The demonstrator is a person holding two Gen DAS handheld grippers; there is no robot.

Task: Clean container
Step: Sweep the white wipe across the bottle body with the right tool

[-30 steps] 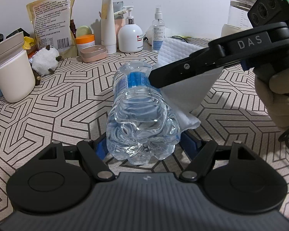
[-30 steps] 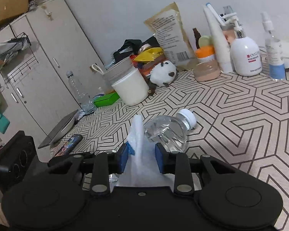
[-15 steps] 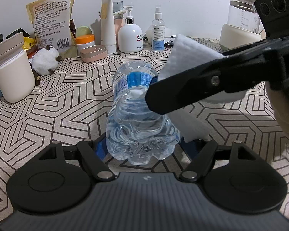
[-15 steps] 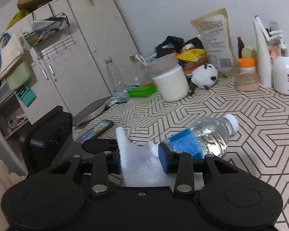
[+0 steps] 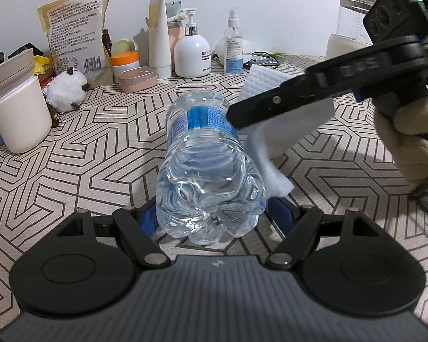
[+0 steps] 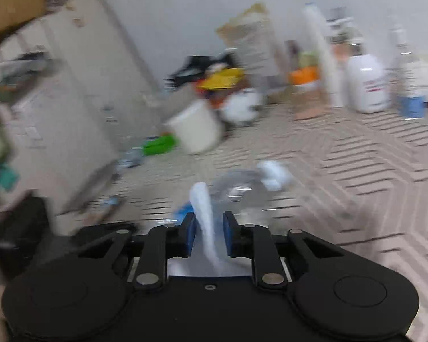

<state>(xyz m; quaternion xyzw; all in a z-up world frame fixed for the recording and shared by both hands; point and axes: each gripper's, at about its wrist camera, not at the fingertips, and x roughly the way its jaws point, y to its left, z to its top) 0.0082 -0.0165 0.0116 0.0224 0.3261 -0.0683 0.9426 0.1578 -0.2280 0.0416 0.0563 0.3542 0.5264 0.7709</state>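
Observation:
A clear water bottle (image 5: 208,165) with a blue label lies on its side, its base toward me. My left gripper (image 5: 214,216) is shut on that base, a blue pad on each side. My right gripper (image 5: 242,119) comes in from the right, its jaws closing on a folded white cloth (image 5: 294,125). The cloth lies against the bottle's right flank. The right wrist view is blurred by motion. It shows the cloth (image 6: 205,213) standing between the blue pads of the right gripper (image 6: 209,228), with the bottle (image 6: 242,188) just beyond.
The patterned table (image 5: 100,156) carries a white cup (image 5: 17,116), a plush sheep (image 5: 65,92), a pink case (image 5: 138,78), a pump bottle (image 5: 191,54), a spray bottle (image 5: 232,51) and a glass jug (image 5: 351,22). A gloved hand (image 5: 408,142) holds the right gripper. A cabinet (image 6: 71,85) stands to the left.
The right gripper rose with the cloth half a second ago and has come back down against the bottle's right side. Its jaws stand narrower. The bottle and left gripper have not moved.

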